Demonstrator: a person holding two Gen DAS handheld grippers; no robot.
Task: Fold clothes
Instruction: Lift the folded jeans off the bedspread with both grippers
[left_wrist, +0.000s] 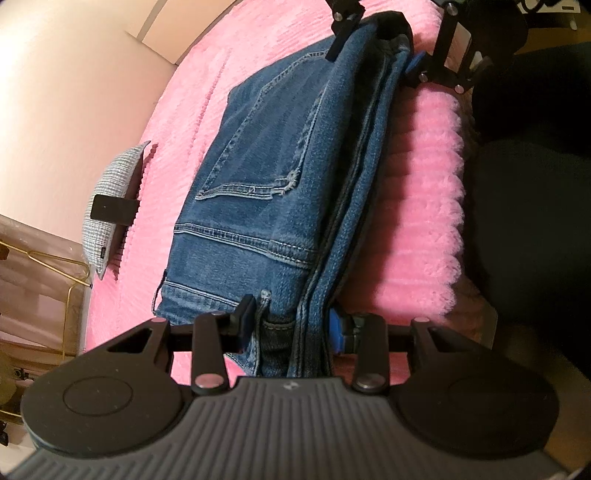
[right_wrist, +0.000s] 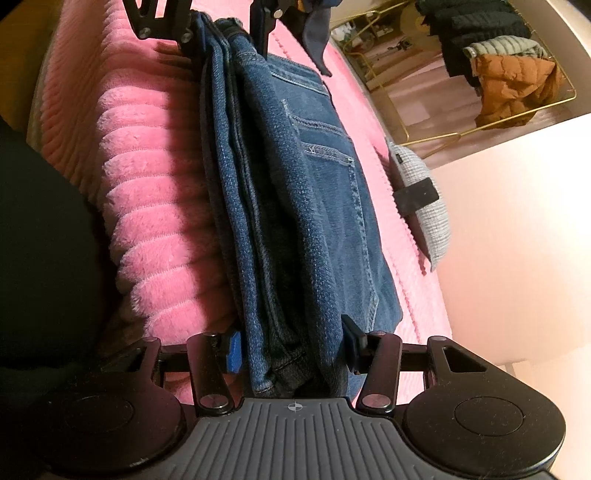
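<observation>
A folded stack of blue jeans (left_wrist: 266, 177) (right_wrist: 314, 192) lies on a fluffy pink ribbed blanket (left_wrist: 417, 206) (right_wrist: 147, 206), back pocket facing up. My left gripper (left_wrist: 291, 325) is shut on the thick folded edge at one end of the stack. At the opposite end, my right gripper (right_wrist: 291, 347) is shut on the same edge. Each gripper also shows at the top of the other's view: the right gripper (left_wrist: 376, 48) and the left gripper (right_wrist: 225, 33), both clamped on the denim. The jeans' layered edge runs straight between them.
A grey woven pillow (left_wrist: 110, 206) (right_wrist: 424, 199) with a flat black object (left_wrist: 112, 212) on it lies beyond the jeans near the pink wall. A gold clothes rack (right_wrist: 509, 85) holds several jackets. A person's dark clothing (left_wrist: 535, 221) borders the blanket's near edge.
</observation>
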